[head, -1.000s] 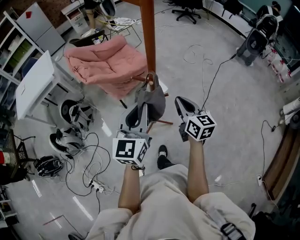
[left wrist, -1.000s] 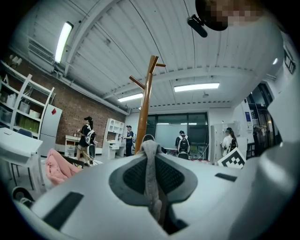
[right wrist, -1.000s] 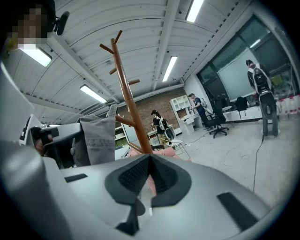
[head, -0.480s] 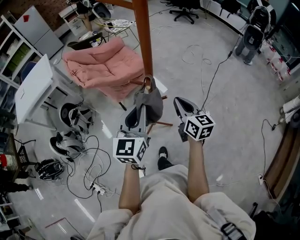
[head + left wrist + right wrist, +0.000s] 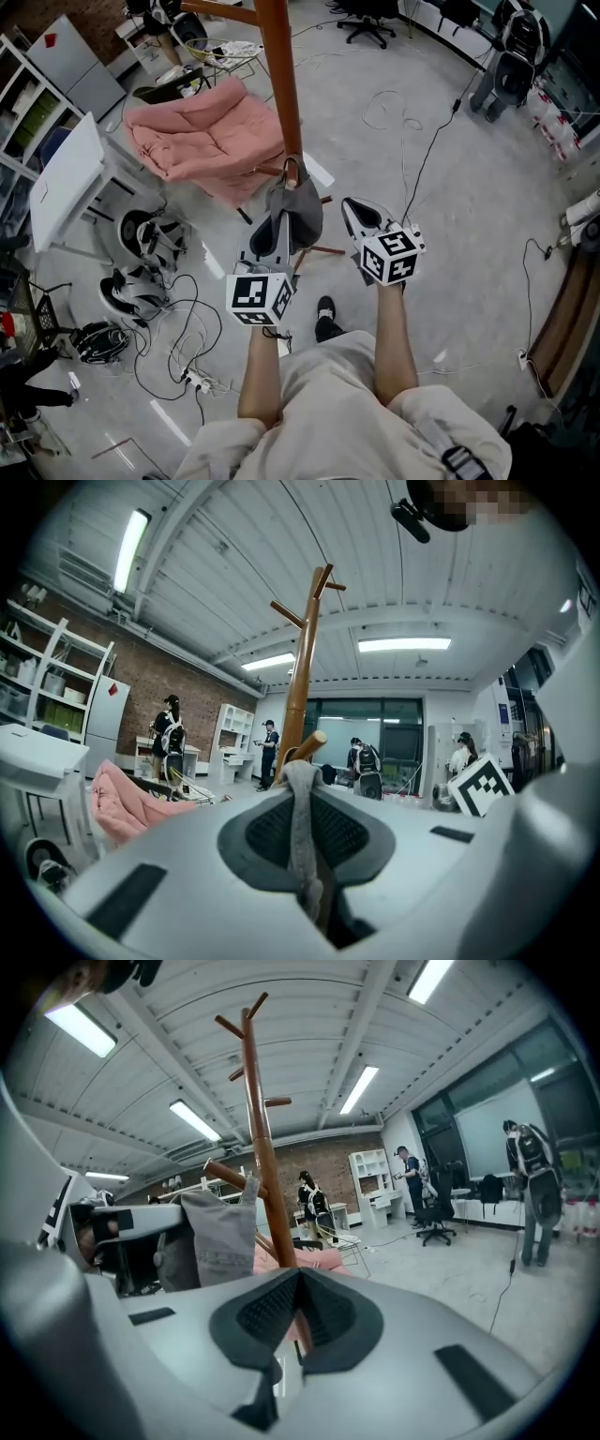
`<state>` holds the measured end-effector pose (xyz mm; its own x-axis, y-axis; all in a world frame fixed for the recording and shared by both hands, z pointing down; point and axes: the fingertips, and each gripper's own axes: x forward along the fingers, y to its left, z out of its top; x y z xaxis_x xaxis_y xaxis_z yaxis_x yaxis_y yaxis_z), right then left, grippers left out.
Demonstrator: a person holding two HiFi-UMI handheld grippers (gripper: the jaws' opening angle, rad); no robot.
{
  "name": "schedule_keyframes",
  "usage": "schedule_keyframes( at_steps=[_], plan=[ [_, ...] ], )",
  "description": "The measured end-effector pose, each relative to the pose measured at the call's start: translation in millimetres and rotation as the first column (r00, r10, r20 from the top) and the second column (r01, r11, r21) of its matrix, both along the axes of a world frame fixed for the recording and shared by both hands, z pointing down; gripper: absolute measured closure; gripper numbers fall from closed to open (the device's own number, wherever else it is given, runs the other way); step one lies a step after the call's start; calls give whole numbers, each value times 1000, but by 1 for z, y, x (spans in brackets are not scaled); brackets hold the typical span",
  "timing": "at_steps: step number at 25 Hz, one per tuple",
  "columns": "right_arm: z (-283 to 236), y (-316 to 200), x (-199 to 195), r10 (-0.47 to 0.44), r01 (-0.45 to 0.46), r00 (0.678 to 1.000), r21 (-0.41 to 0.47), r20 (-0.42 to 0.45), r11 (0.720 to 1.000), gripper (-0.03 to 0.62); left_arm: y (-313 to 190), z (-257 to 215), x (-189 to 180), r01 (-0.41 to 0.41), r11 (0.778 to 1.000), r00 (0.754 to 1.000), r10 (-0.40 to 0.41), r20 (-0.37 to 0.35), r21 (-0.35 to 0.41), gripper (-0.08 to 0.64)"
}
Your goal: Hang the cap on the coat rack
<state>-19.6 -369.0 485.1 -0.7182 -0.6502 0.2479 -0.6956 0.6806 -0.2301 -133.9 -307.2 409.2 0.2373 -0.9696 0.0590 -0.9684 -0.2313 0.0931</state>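
Observation:
The grey cap hangs draped over a low peg of the brown wooden coat rack. My left gripper is shut on a strip of the cap's fabric, which runs from the jaws up to the peg tip. My right gripper hovers just right of the cap, shut with nothing in it. In the right gripper view the cap hangs left of the rack pole, and the right gripper points at the pole's lower part.
A pink cushioned chair stands left of the rack. A white table, headsets and tangled cables lie at the left. A cable crosses the floor on the right. Several people stand far off in the room.
Both grippers and the cap have edged slightly up and left toward the rack. The left grip on the cap is unchanged.

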Motion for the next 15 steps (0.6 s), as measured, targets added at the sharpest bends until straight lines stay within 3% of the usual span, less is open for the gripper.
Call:
schedule_keyframes(
  at_steps=[15],
  plan=[
    [-10, 3, -29, -126, 126, 992, 39, -10, 991, 588, -18, 24, -3, 10, 999, 1000, -10, 9, -50, 531]
  ],
)
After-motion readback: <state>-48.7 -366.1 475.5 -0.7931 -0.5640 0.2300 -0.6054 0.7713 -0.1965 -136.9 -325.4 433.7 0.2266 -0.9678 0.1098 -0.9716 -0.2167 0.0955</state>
